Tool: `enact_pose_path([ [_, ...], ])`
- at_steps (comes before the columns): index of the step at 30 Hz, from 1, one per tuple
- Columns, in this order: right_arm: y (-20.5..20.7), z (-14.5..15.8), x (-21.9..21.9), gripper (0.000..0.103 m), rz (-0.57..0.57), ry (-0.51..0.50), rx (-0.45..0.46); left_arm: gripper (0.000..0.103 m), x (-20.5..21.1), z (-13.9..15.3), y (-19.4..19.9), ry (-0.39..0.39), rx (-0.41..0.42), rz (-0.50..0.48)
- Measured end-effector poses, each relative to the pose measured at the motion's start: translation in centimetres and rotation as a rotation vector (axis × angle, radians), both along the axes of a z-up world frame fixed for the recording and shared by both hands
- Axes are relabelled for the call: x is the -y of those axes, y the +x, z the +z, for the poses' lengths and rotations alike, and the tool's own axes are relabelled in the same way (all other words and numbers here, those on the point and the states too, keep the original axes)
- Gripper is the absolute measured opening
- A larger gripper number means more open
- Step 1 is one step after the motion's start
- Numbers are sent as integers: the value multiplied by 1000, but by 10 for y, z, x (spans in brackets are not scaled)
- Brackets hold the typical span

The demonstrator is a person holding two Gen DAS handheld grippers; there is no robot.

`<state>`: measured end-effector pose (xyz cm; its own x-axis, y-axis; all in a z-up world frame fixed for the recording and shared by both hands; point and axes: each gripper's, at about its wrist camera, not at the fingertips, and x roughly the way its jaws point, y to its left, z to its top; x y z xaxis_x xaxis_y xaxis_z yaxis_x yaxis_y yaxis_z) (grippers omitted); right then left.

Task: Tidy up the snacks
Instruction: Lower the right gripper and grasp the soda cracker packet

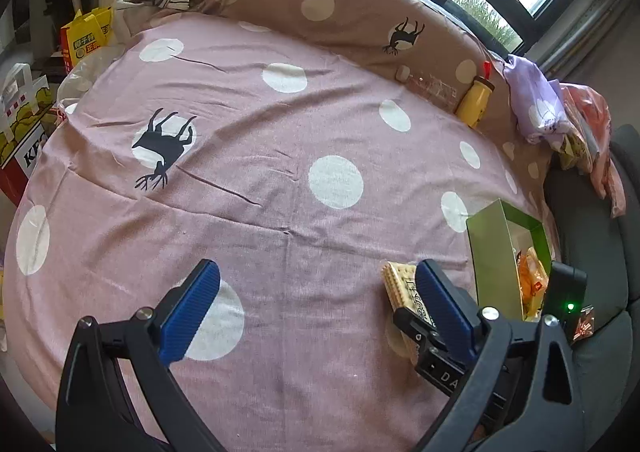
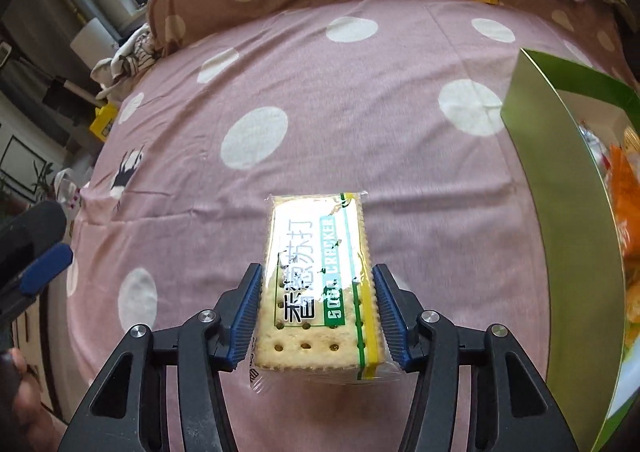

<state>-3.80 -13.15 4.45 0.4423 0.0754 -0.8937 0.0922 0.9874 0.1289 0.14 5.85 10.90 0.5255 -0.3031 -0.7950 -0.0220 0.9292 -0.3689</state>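
My right claw (image 2: 318, 316) is clamped on the cracker pack (image 2: 320, 284), blue pads pressing its two long edges near the back end, so most of the pack sticks out ahead of the fingers, lifted off the bedsheet (image 2: 360, 111). To do this well I should keep the squeeze gentle so the crackers don't snap, hold the pack level, and swing it right over the rim of the green box (image 2: 560, 179), which sits near, before letting go. My left claw (image 1: 316, 312) hangs apart and empty over the sheet.

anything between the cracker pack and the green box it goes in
Nothing visible. The soda cracker pack sits clamped in the right tool; only bare bedsheet lies between it and the open green box, whose near wall it must clear.
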Motion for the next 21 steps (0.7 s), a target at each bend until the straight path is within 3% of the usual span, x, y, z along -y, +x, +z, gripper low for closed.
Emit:
enact_pose_path([
  [6, -8, 13, 12, 57, -8, 70, 32, 98, 13, -4, -7, 69, 3, -17],
  [14, -22, 36, 51, 59, -115, 219, 141, 91, 44, -19, -11, 69, -25, -116],
  [19, -24, 35, 63, 59, -108, 329, 153, 81, 72, -36, -12, -15, -88, -228],
  [21, -23, 33, 64, 59, -100, 351, 152, 78, 81, -43, -12, -9, -108, -241],
])
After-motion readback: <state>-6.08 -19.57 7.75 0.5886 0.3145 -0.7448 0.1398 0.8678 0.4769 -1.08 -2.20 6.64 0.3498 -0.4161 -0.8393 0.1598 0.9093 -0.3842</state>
